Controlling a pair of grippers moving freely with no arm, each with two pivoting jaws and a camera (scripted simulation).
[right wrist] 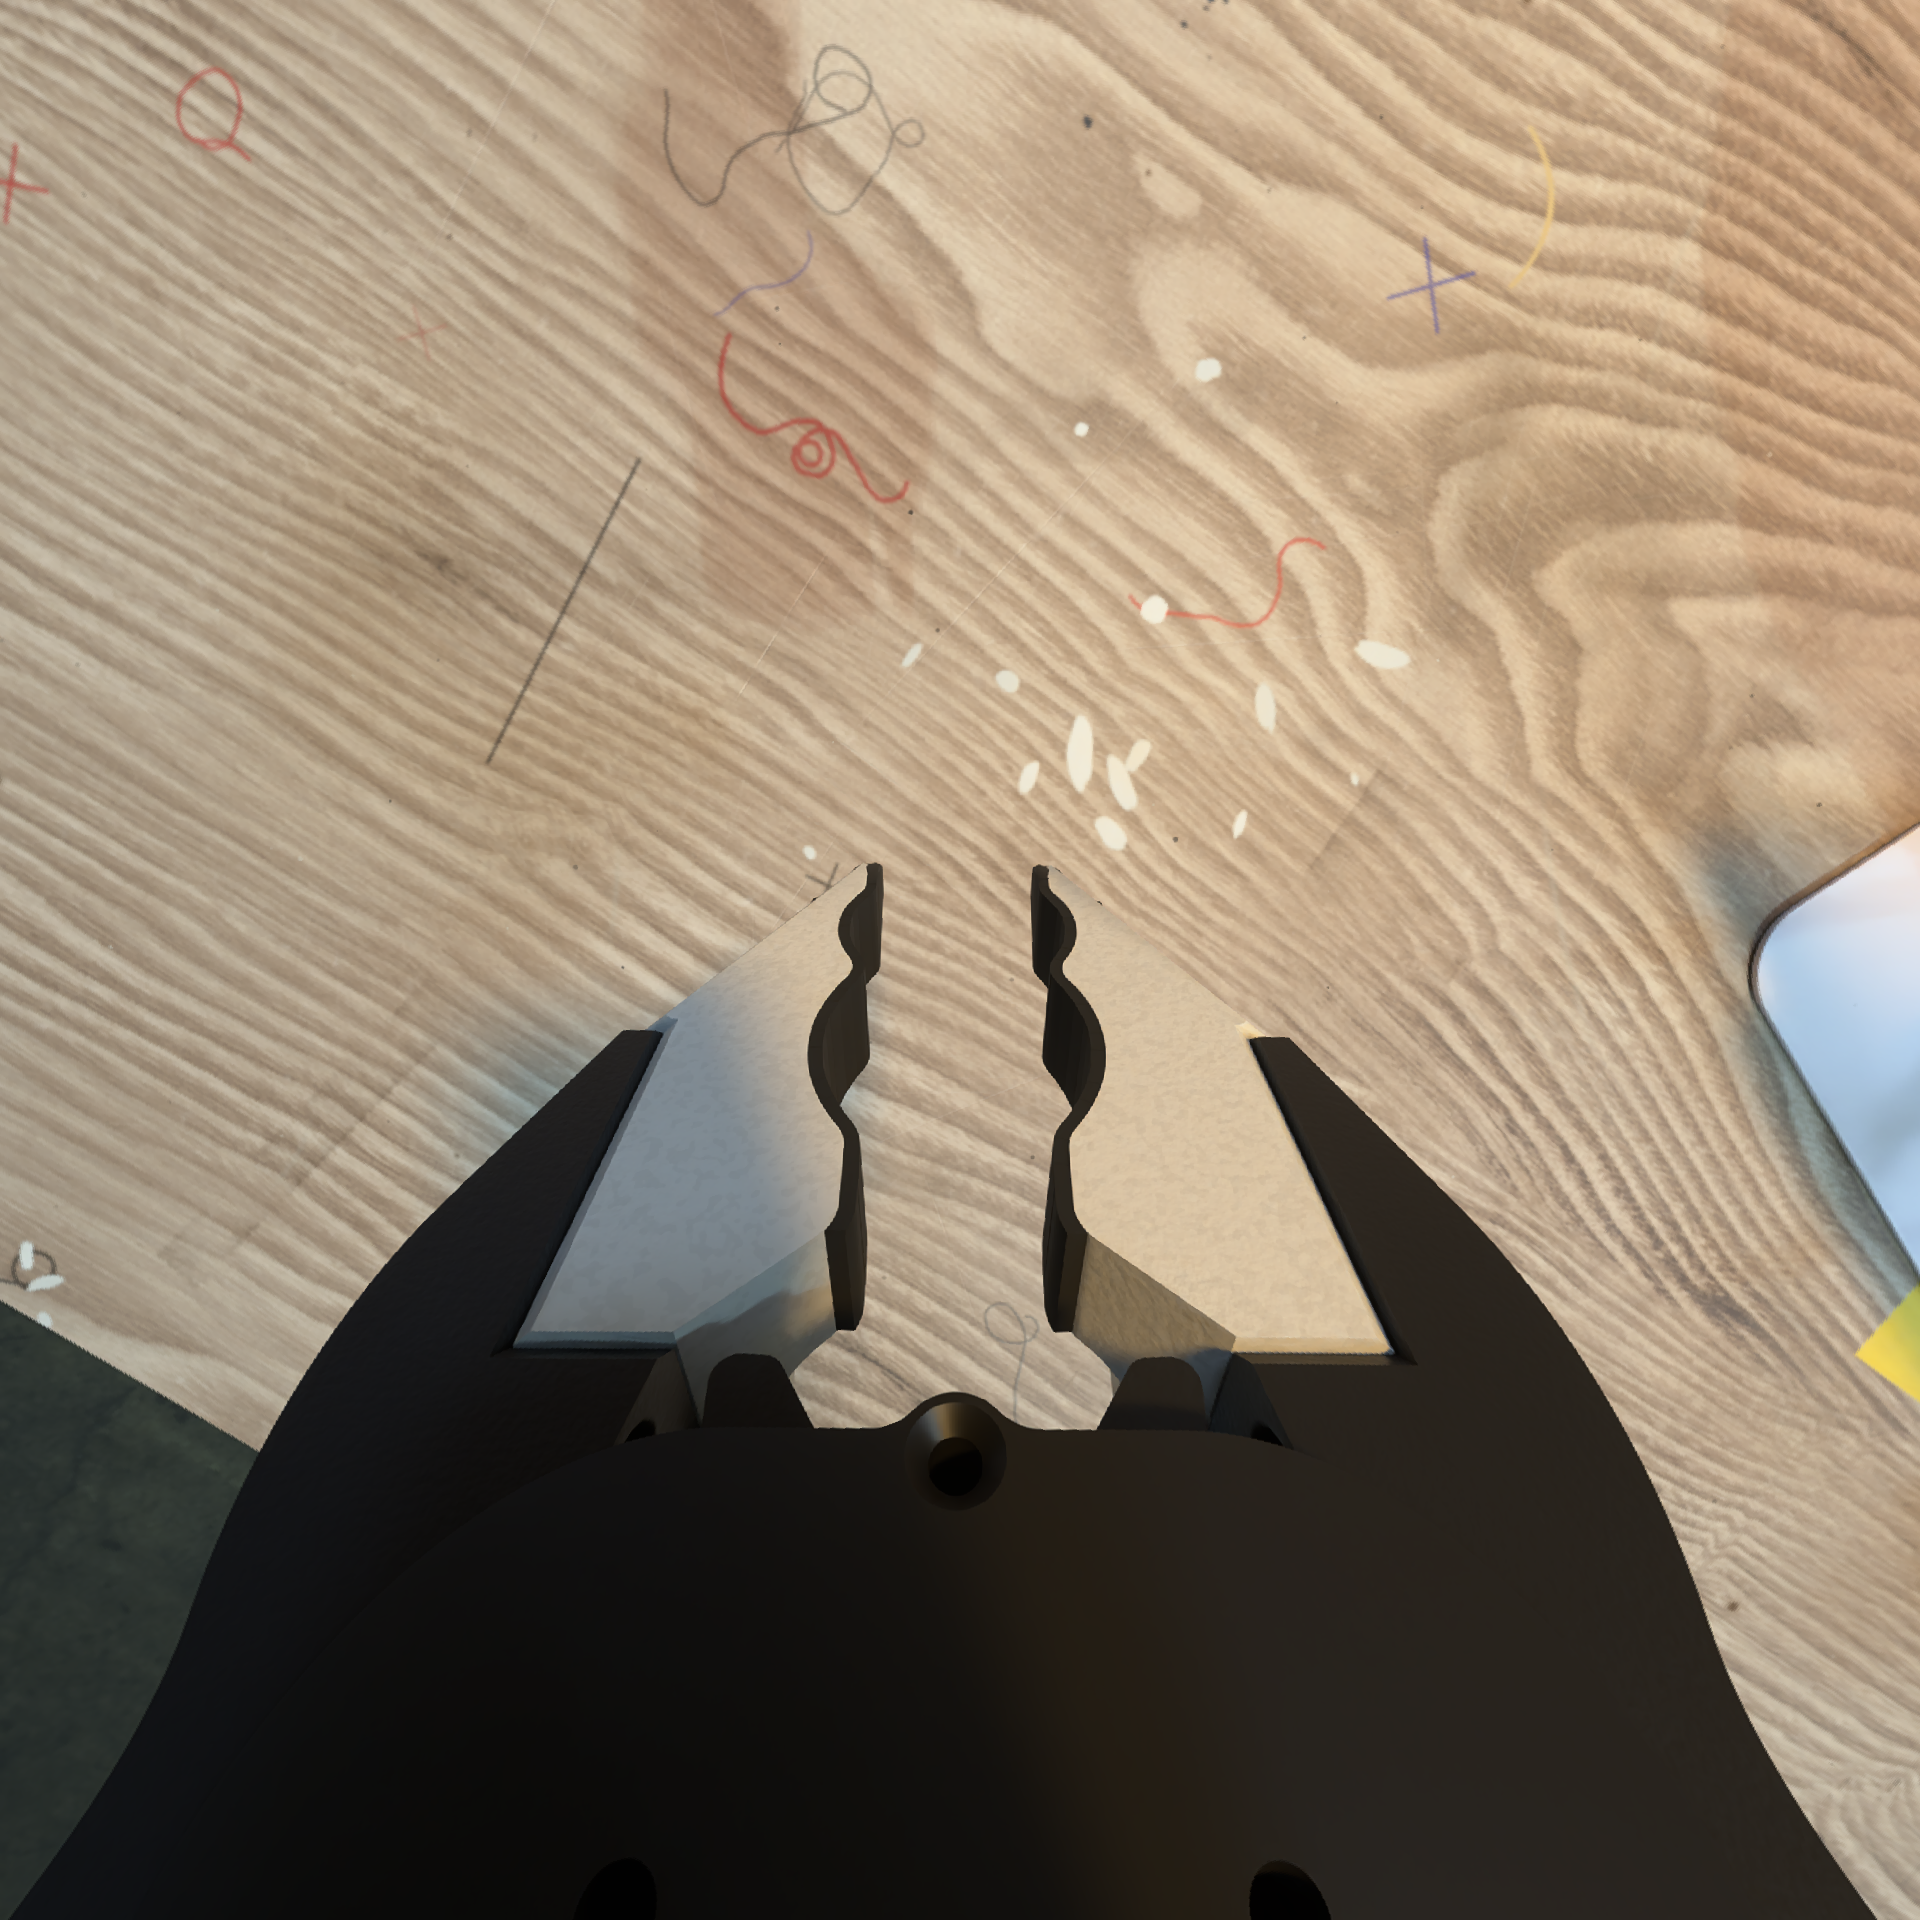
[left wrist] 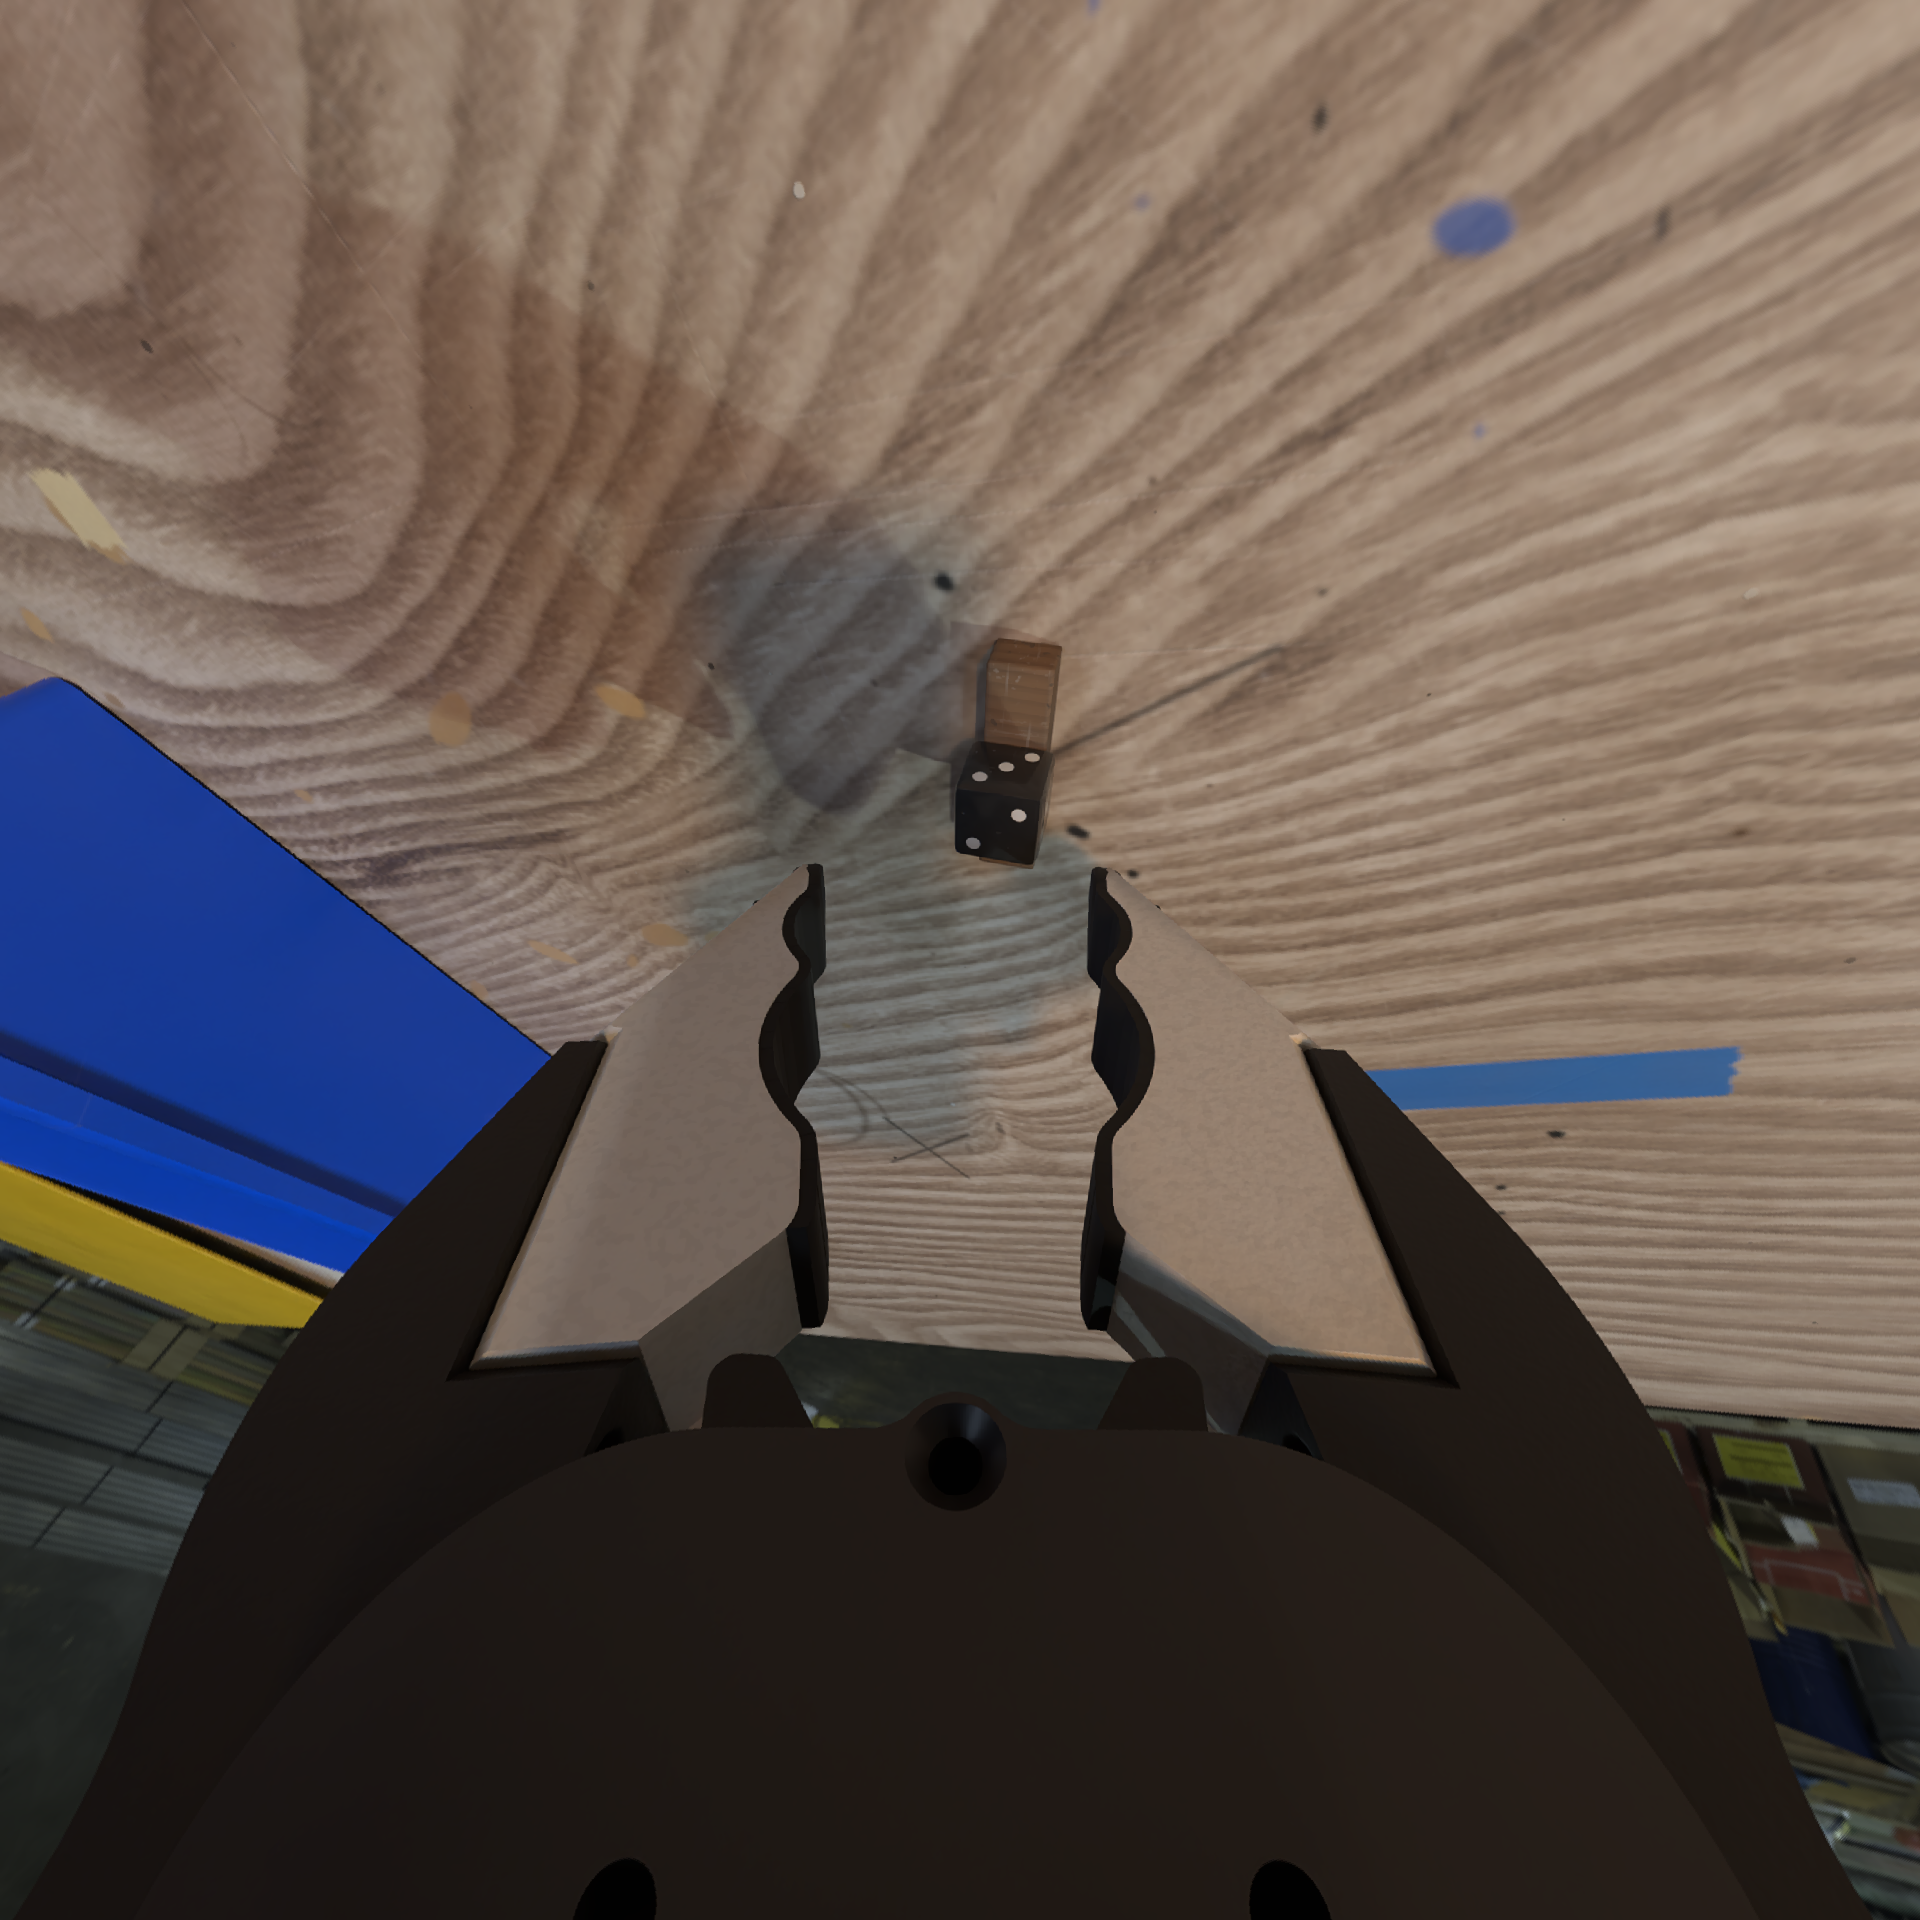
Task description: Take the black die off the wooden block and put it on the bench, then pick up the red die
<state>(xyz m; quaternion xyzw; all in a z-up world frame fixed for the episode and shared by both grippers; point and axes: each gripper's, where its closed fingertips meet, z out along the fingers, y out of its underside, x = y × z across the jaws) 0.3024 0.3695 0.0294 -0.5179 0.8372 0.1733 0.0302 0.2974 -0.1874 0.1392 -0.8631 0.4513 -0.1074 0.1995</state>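
In the left wrist view a black die (left wrist: 1000, 802) with white pips sits on a small wooden block (left wrist: 1023, 694) that stands on the wooden bench (left wrist: 1351, 520). My left gripper (left wrist: 956, 878) is open and empty, above the bench, with its fingertips just short of the die. In the right wrist view my right gripper (right wrist: 956, 878) is open and empty over a bare stretch of bench (right wrist: 416, 623) marked with pen scribbles and white flecks. No red die shows in either view.
A blue box (left wrist: 208, 987) with a yellow edge lies at the left of the left wrist view, and a strip of blue tape (left wrist: 1558, 1075) at the right. A white rounded object (right wrist: 1860, 1018) and a yellow scrap (right wrist: 1896, 1356) lie at the right wrist view's right edge.
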